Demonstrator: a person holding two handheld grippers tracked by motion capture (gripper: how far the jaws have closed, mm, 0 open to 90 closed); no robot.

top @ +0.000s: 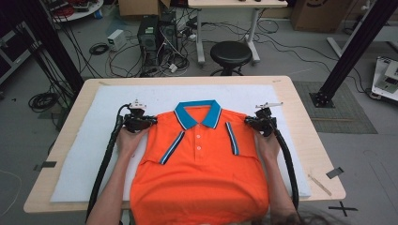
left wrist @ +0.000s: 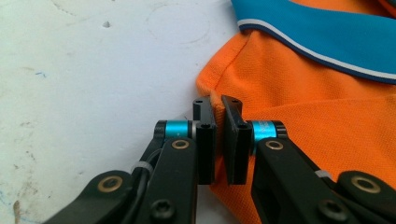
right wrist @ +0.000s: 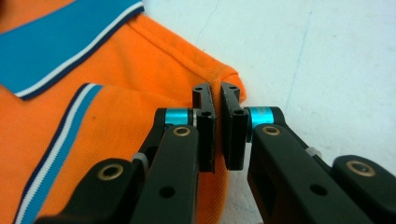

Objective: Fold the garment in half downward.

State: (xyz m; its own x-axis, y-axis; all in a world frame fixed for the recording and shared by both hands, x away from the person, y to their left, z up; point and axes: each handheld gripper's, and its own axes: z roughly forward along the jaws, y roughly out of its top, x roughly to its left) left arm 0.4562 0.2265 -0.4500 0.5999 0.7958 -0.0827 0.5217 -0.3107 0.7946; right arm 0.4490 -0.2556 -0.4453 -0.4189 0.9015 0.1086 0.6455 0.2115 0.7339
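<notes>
High view: we pinch both shoulders of the orange cotton polo shirt (top: pixel 199 164) lying flat on the white foam mat (top: pixel 80 154). Left gripper view: left gripper (left wrist: pixel 218 105) clamps the shoulder fabric. Right gripper view: right gripper (right wrist: pixel 217 91) likewise. Next probably lift and fold evenly.

No legible text or labels anywhere.

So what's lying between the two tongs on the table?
The orange polo shirt spans the stretch between left tongs and right tongs, seen in the high view.

We are in a lab: computer towers (top: pixel 157 33), tangled cables (top: pixel 141 63) on the floor, black frame posts (top: pixel 361 44), a stool (top: pixel 230 54).
</notes>
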